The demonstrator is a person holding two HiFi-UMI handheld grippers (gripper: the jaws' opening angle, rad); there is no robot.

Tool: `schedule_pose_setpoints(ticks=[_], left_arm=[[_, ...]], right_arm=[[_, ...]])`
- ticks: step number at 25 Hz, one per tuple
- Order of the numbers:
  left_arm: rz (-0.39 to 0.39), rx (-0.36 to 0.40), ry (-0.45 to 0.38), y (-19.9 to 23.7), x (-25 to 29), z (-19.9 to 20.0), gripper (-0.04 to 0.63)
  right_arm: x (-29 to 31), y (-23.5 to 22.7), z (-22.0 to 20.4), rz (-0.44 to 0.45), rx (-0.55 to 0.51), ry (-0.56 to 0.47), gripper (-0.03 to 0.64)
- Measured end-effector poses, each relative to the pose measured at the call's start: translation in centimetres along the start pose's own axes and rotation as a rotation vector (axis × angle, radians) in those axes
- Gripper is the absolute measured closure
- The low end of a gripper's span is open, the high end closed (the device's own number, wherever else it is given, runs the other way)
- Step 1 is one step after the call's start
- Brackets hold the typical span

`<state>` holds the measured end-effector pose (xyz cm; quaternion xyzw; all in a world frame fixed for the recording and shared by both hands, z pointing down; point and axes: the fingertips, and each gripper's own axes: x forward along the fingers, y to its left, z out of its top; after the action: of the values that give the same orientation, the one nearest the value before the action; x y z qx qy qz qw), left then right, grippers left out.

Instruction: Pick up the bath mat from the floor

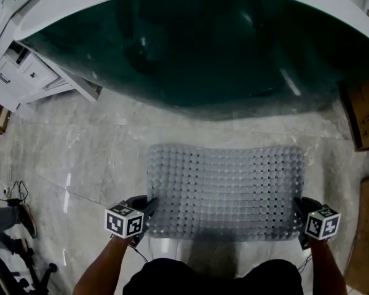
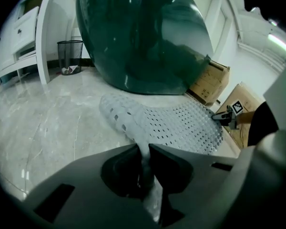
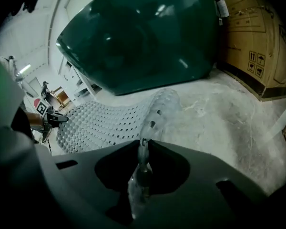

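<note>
Nearest us, the L gripper [image 2: 144,149] has its jaws pinched tight on the near-left corner of the bath mat [image 1: 224,186], and the R gripper [image 3: 143,144] is pinched on the near-right corner, w/ a thin fold of mat squeezed in each. The mat's near edge curls up at the grips; the rest lies flat on the floor [image 1: 92,146] btw us & the tub [image 1: 197,48]. We judge it soft, rubbery, light & floppy, prob. saggy in the middle once up, so corner holds suit it. The bumps may cling to the glossy stone tile, so peel slowly. Beyond: dark green tub, drawer unit [image 1: 18,72] far left, bin [image 2: 69,56], cardboard boxes [image 1: 363,112] right
</note>
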<state>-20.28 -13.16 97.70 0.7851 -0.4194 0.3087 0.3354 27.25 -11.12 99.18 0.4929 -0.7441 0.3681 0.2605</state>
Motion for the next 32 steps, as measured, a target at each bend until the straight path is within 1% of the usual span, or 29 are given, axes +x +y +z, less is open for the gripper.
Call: schedule_pose_setpoints(ticks=[8,16,19,22,26,32], left_arm=[[0.003,0.016,-0.033,-2.3,-3.9,2.9,0.552],[0.038,0.028,-0.092,-3.1,-10.9,7.1,0.554],[0.049,0.035,-0.11,-3.8,-14.2,8.8,0.554],[0.051,0.037,-0.141,-5.0,-17.8,11.0,0.554],[0.052,0.037,-0.183,-7.2,-23.3,14.0,0.554],[0.075,0.019,-0.26,-10.4,-31.9,19.0,0.554]], right_arm=[[-3.6,3.3,3.7,0.036,-0.034,-0.034,0.558],[-9.2,6.8,8.2,0.046,-0.028,-0.08,0.56],[-11.9,8.3,10.1,0.055,-0.029,-0.093,0.56],[-15.2,10.3,12.9,0.065,-0.03,-0.107,0.56],[-20.3,12.5,16.1,0.073,-0.039,-0.133,0.56],[-28.2,15.3,21.4,0.075,-0.038,-0.182,0.56]])
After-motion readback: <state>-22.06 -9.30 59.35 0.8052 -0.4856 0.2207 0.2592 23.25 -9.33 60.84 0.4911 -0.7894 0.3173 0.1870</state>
